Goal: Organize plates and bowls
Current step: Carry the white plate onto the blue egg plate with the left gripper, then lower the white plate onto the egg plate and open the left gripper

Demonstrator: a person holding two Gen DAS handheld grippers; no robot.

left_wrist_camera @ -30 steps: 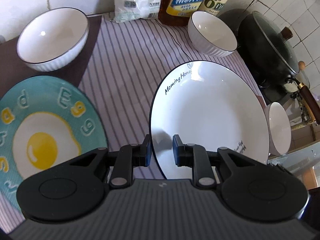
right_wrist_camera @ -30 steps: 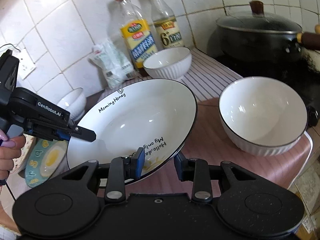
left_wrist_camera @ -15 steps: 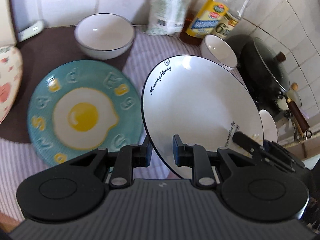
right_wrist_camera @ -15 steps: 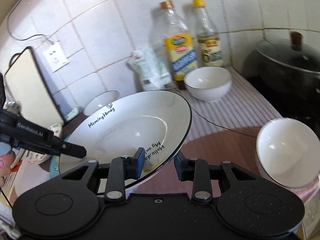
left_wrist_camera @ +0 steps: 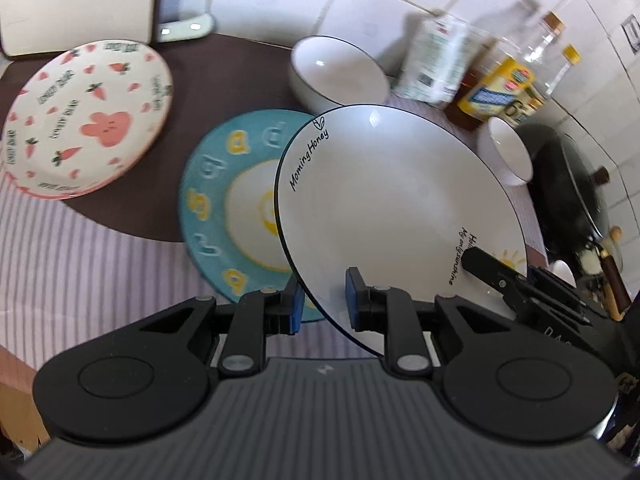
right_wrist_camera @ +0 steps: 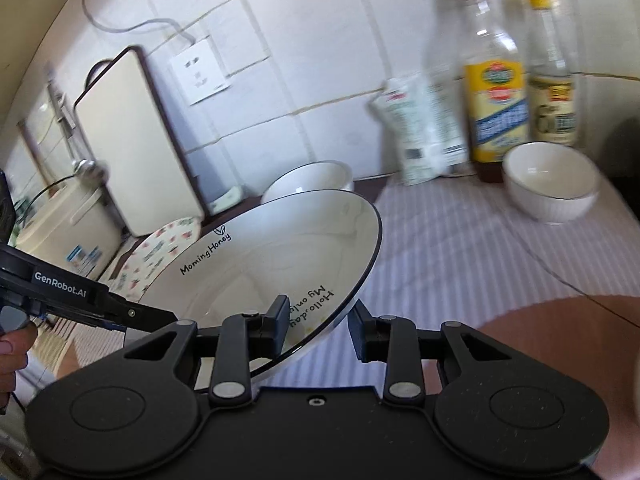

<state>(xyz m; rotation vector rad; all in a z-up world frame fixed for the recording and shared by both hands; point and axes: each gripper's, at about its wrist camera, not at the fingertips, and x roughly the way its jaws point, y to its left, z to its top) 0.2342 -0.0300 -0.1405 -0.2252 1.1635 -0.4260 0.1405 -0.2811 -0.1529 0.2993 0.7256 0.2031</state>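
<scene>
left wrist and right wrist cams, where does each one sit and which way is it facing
Left wrist: rides the left gripper, looking down at the white plate above the egg plate, carrot plate at left; the right gripper's finger shows at right.
Right wrist: rides the right gripper, looking low across the counter to the tiled wall and bottles; the left gripper and a hand show at left.
Shared: the white plate, both grippers, back bowl, bottles.
</scene>
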